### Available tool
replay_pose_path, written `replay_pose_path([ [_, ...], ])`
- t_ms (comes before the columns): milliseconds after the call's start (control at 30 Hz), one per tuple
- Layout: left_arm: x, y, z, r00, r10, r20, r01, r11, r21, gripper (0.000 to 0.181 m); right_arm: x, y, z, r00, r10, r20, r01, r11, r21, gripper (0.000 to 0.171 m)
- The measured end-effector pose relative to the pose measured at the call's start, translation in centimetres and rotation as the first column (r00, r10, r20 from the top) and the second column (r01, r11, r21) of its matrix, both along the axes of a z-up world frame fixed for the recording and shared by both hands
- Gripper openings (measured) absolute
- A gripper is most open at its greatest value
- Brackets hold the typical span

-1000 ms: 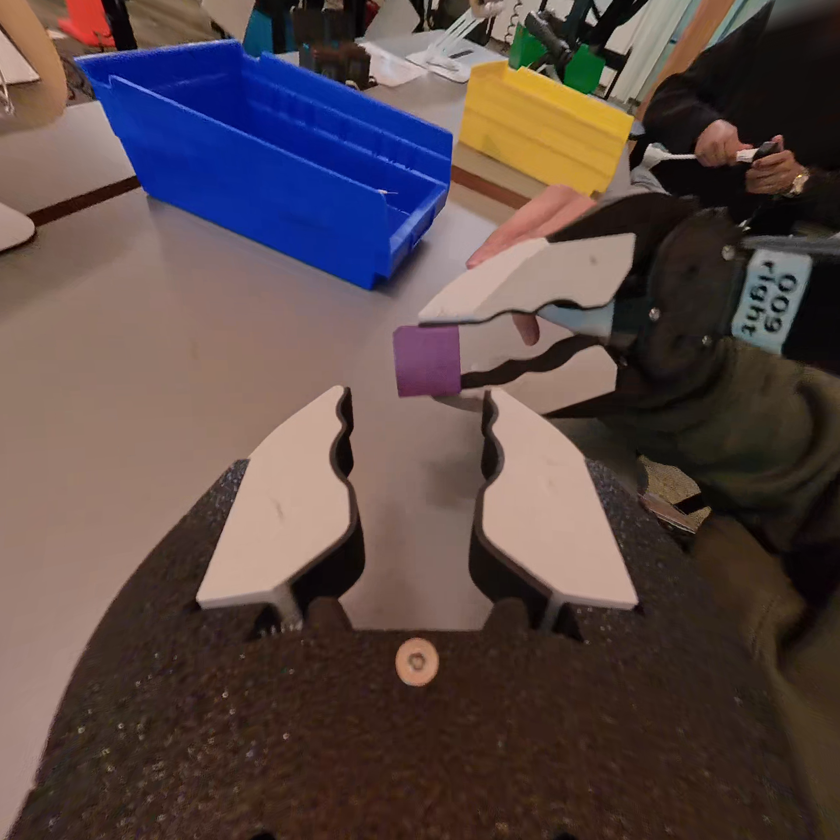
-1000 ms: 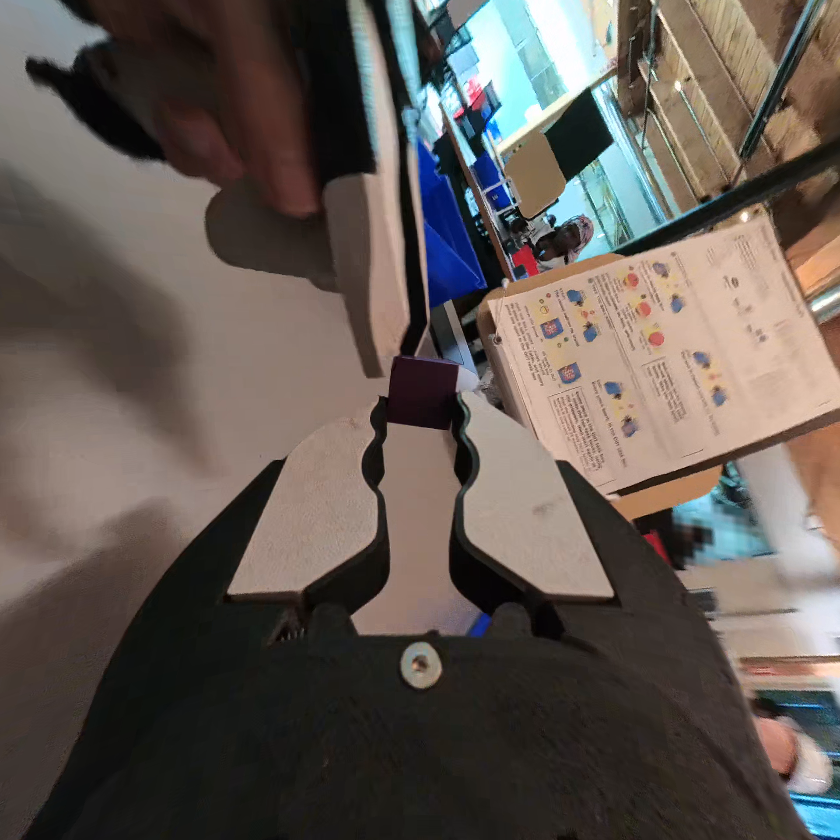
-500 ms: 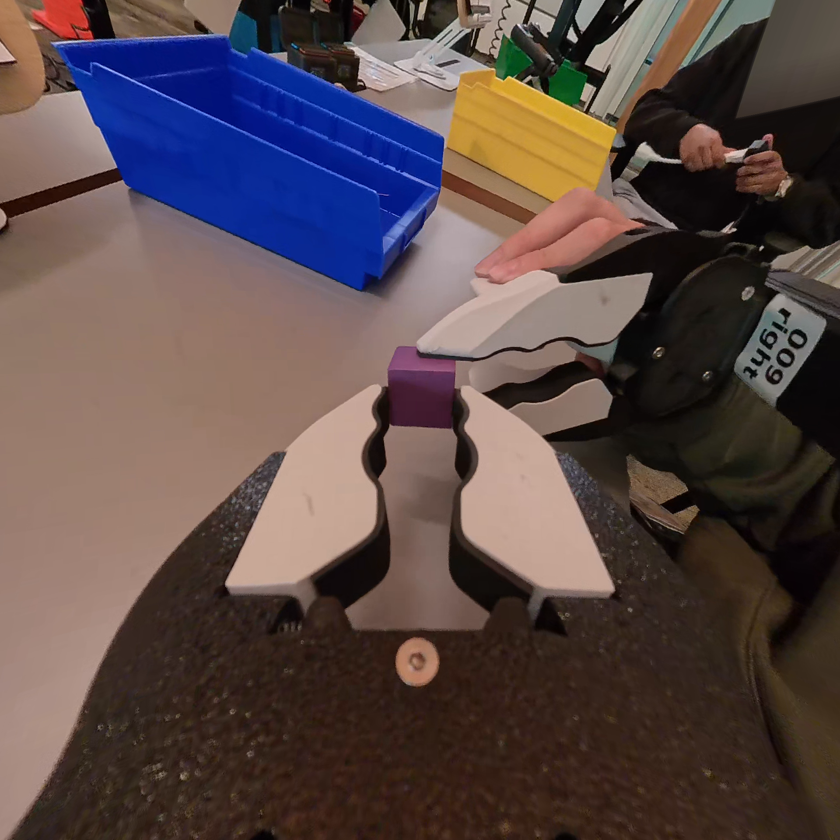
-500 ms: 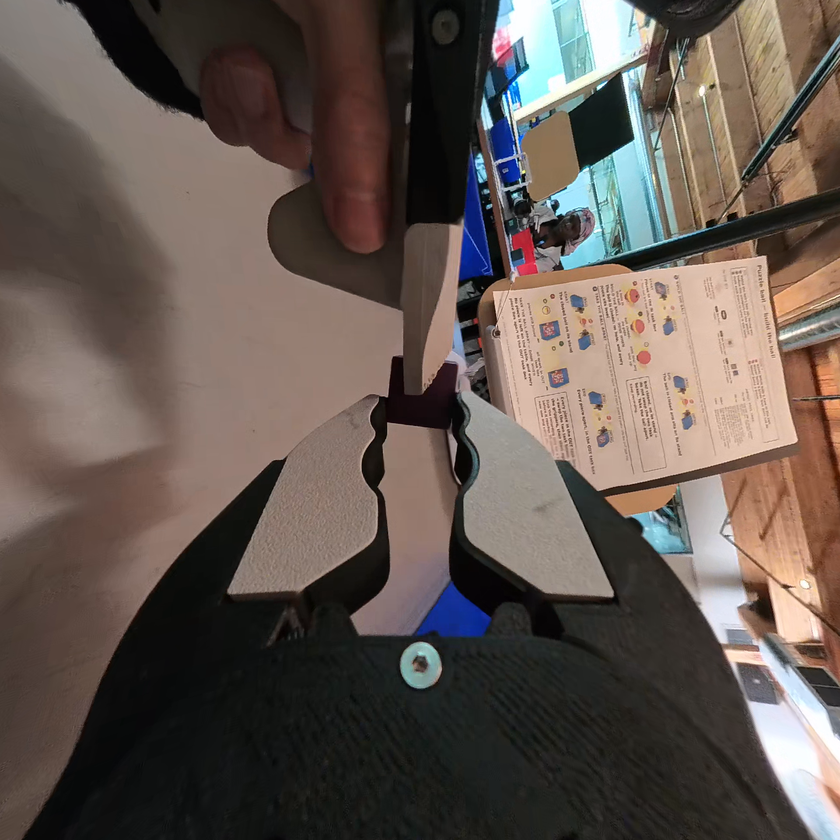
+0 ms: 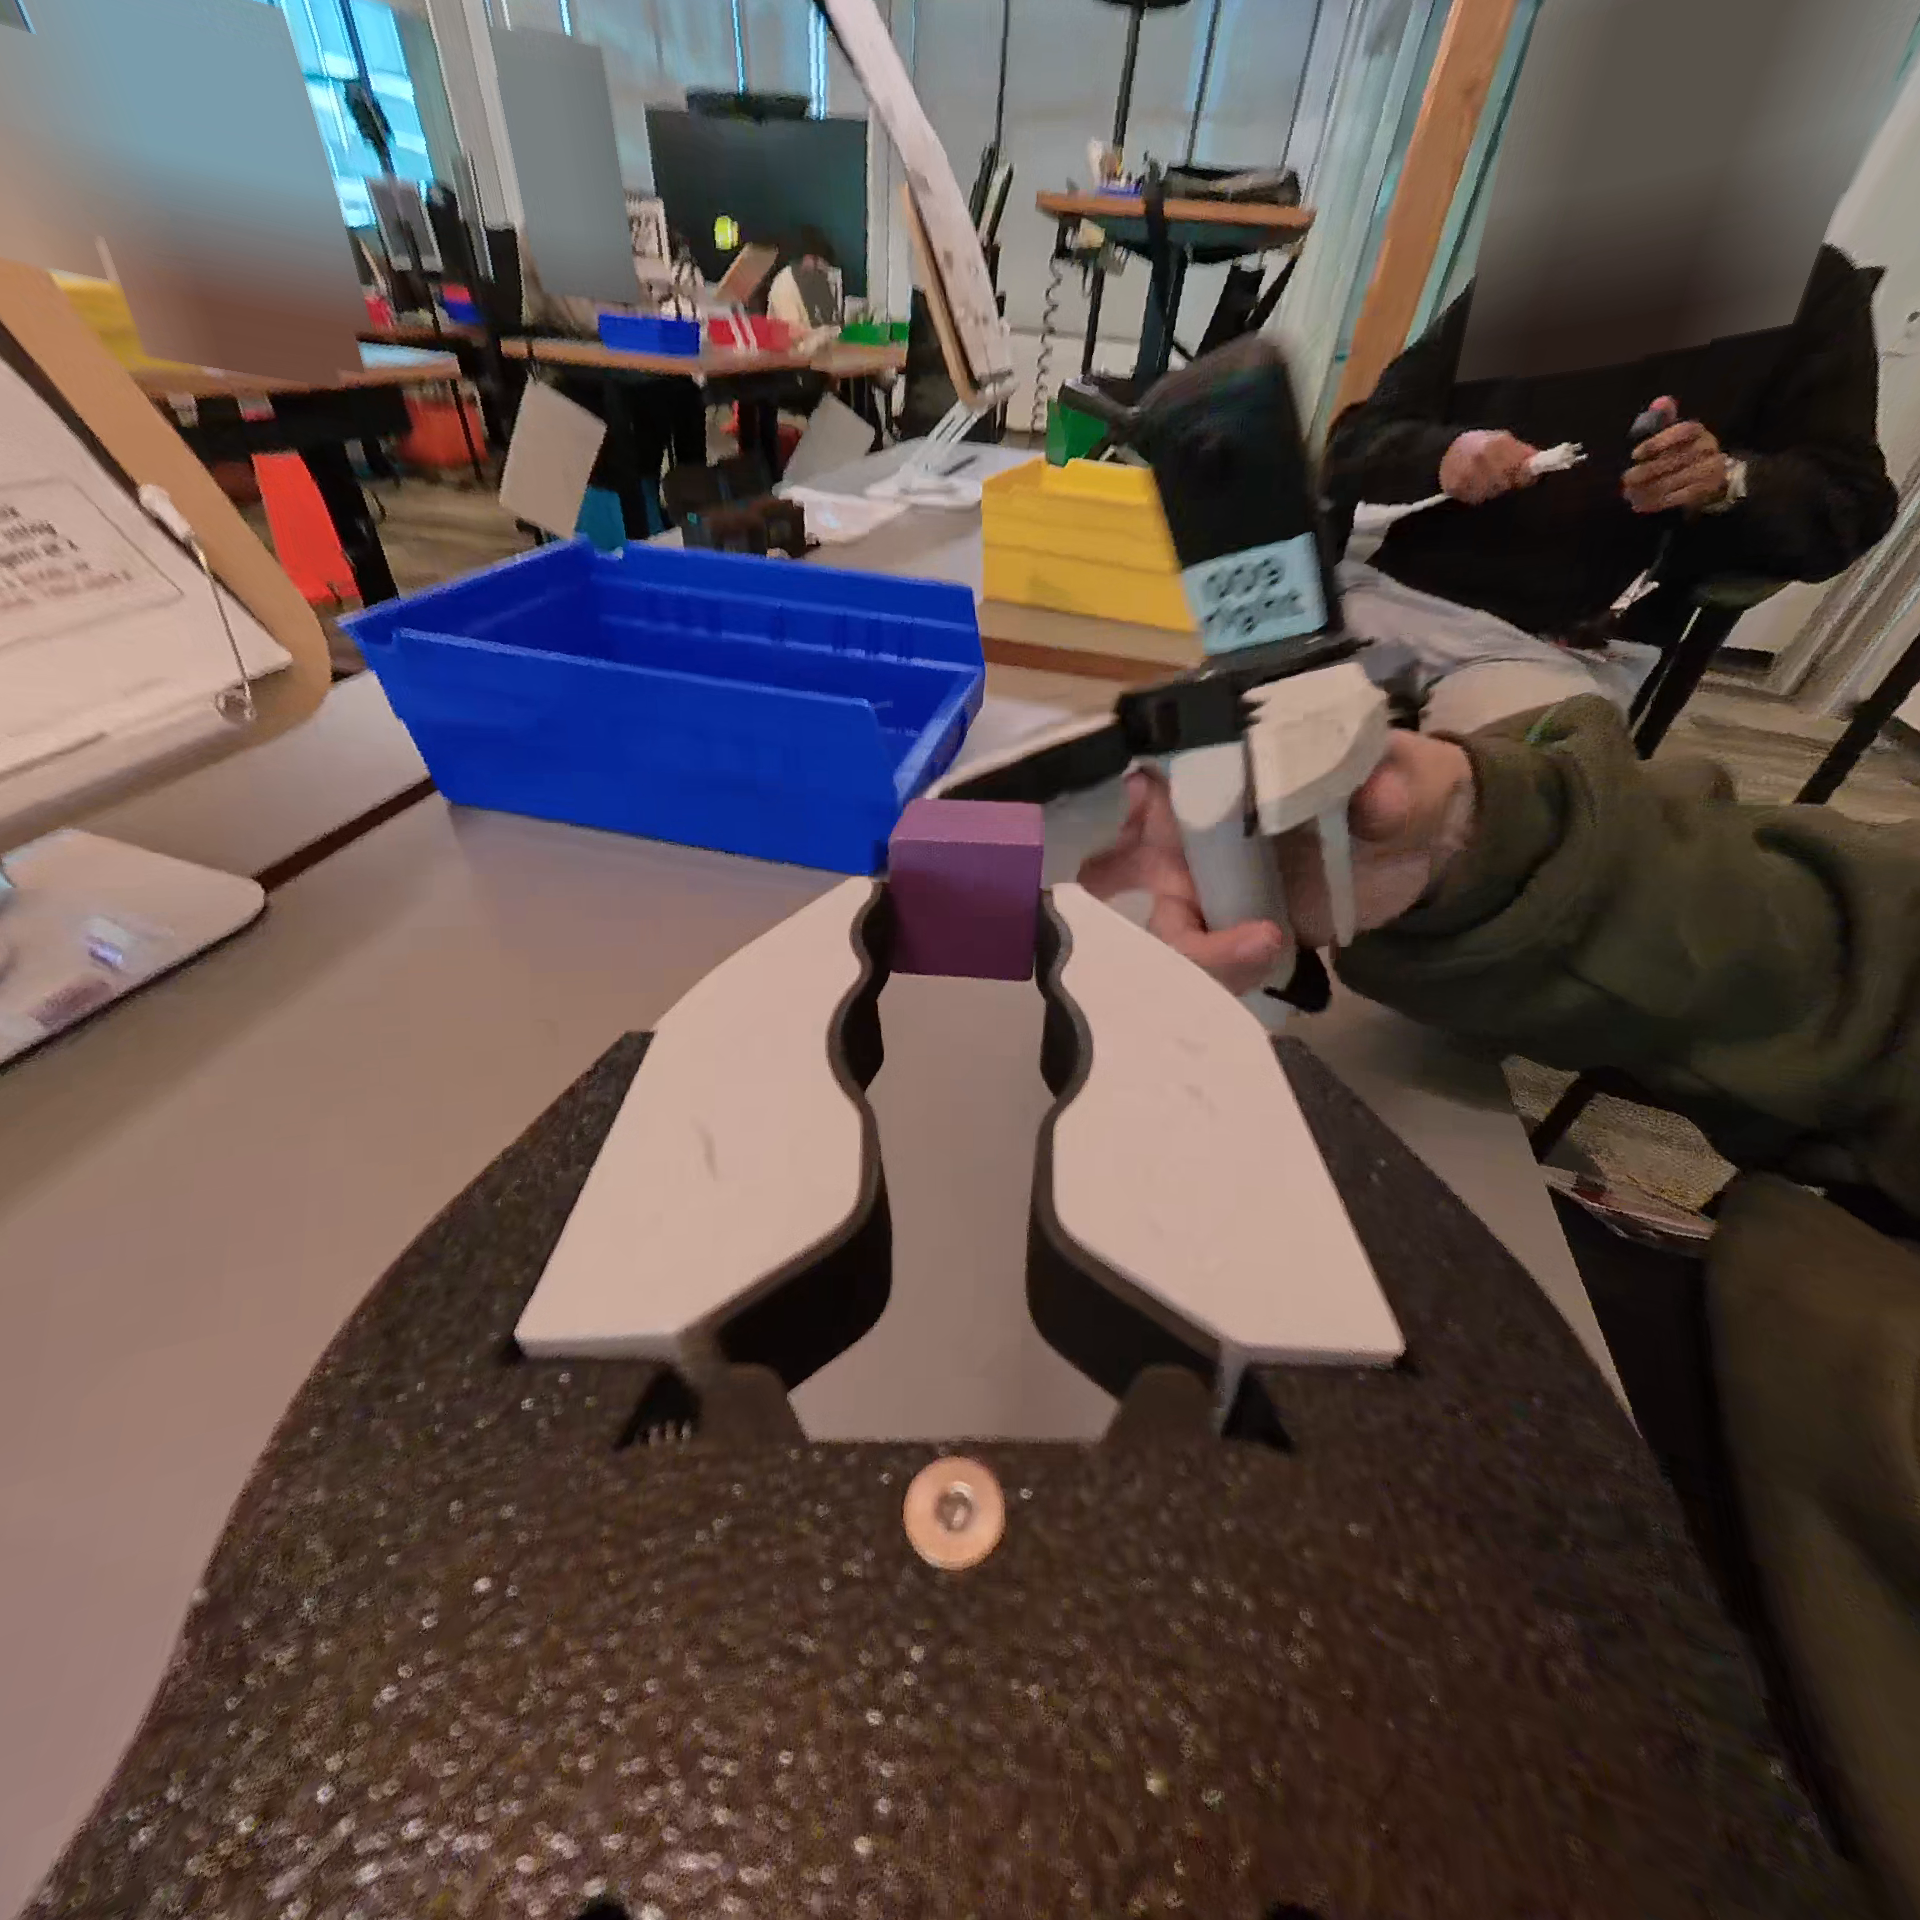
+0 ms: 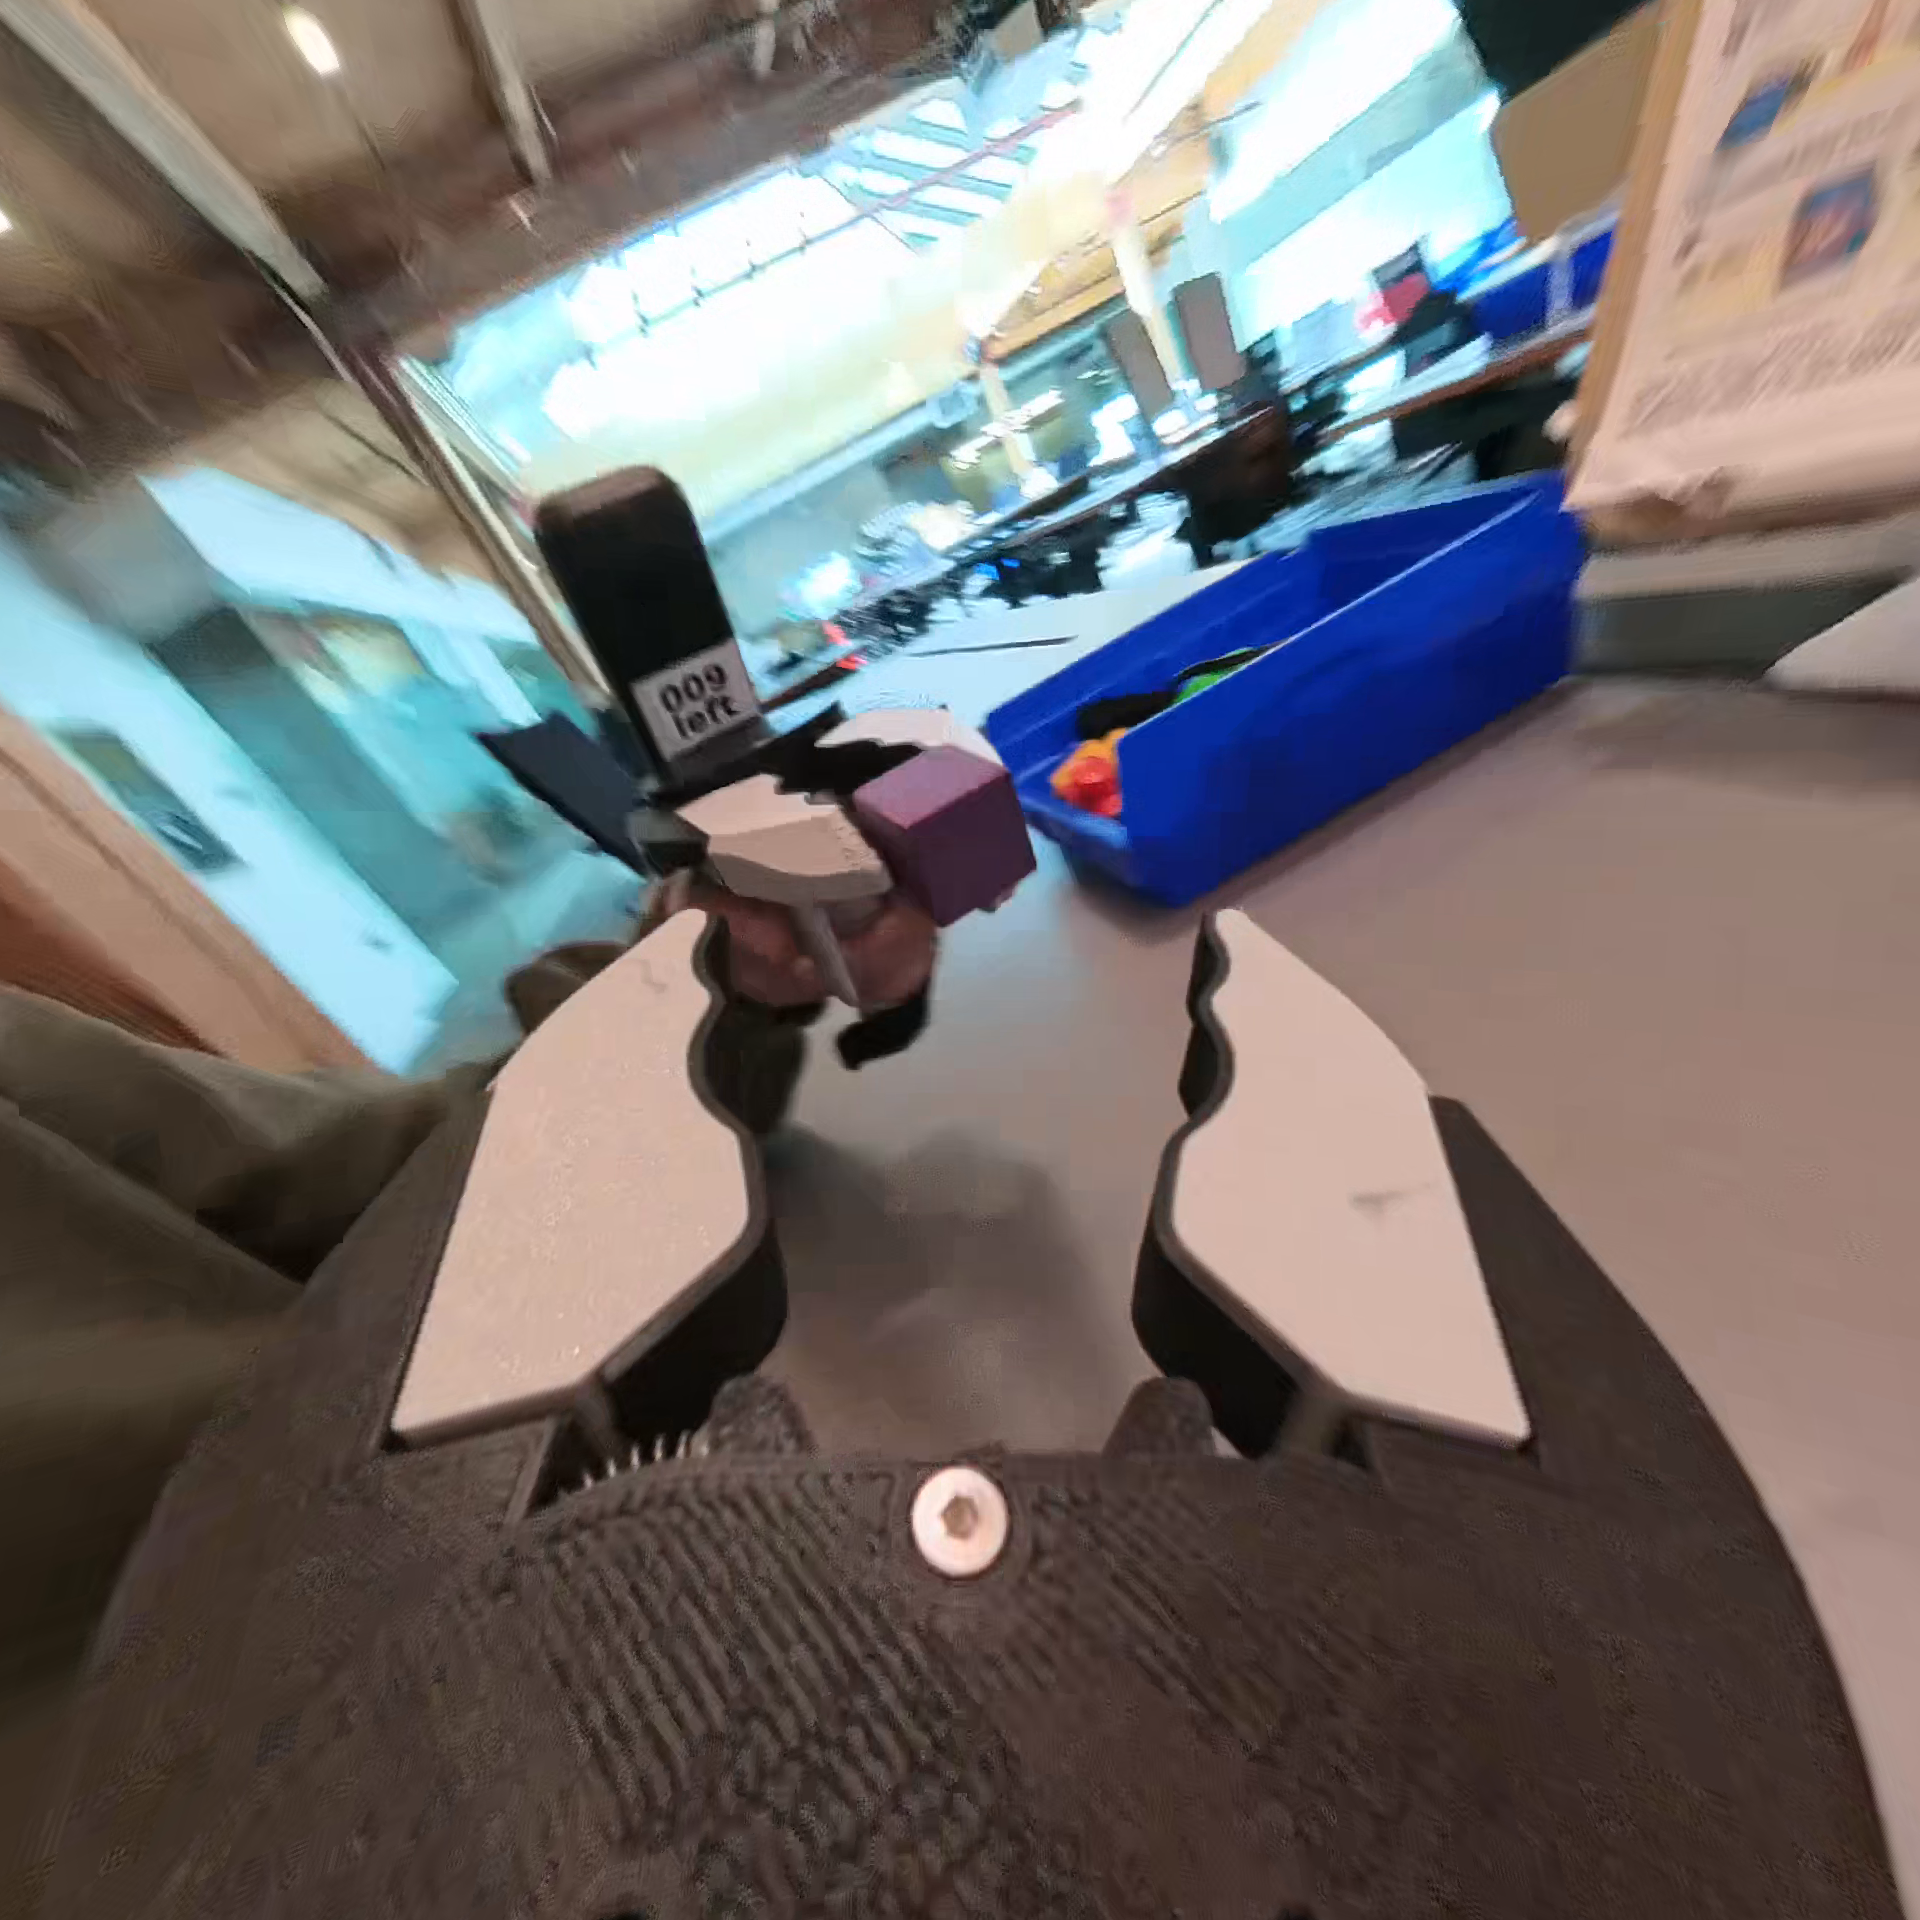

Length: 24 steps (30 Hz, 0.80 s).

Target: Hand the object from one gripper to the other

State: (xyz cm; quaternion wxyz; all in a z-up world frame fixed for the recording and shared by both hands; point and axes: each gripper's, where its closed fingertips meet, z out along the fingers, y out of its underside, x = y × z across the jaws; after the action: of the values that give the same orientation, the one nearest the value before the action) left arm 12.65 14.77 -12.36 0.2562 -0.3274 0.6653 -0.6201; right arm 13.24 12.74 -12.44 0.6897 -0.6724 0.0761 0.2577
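Purple cube (image 5: 964, 891) pinched at my left gripper (image 5: 961, 914) tips, raised clear of the table (image 5: 312, 1039) for transfer | my right gripper (image 6: 951, 940) beside cube, jaws spread, empty | blue bin (image 5: 675, 717) behind cube

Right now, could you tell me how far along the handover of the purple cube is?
The transfer itself looks done: the left tool is shut on the purple cube, held clear above the grey table. The right tool is open and empty, apart from the cube. Nothing obvious is left, unless the cube must be set down or passed back.
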Motion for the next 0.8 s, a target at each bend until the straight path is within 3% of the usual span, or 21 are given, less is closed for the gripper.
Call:
replay_pose_path([
  [133,-0.7,-0.8,1.4,0.989,-0.056,0.135,0.056,0.998,0.008,0.026,-0.7,0.4,-0.9,0.958,0.114,-0.262,-0.119,0.993,-0.006,0.084],
  [300,-2.0,-1.2,2.1,0.942,-0.109,0.316,0.057,0.984,0.168,0.026,-2.6,0.4,-0.2,0.819,0.294,-0.493,-0.287,0.954,0.092,0.072],
  [600,-2.8,-2.0,1.0,0.907,-0.207,0.367,0.101,0.952,0.288,0.026,-4.0,0.6,0.8,0.776,0.342,-0.530,-0.323,0.937,0.133,0.065],
  [700,-2.6,-2.2,0.2,0.905,-0.219,0.364,0.096,0.941,0.326,0.026,-4.1,0.6,1.1,0.753,0.371,-0.543,-0.339,0.927,0.164,0.034],
  [800,-2.4,-2.1,0.1,0.914,-0.200,0.352,0.076,0.939,0.334,0.026,-3.8,0.7,1.0,0.767,0.374,-0.521,-0.332,0.927,0.176,0.029],
])
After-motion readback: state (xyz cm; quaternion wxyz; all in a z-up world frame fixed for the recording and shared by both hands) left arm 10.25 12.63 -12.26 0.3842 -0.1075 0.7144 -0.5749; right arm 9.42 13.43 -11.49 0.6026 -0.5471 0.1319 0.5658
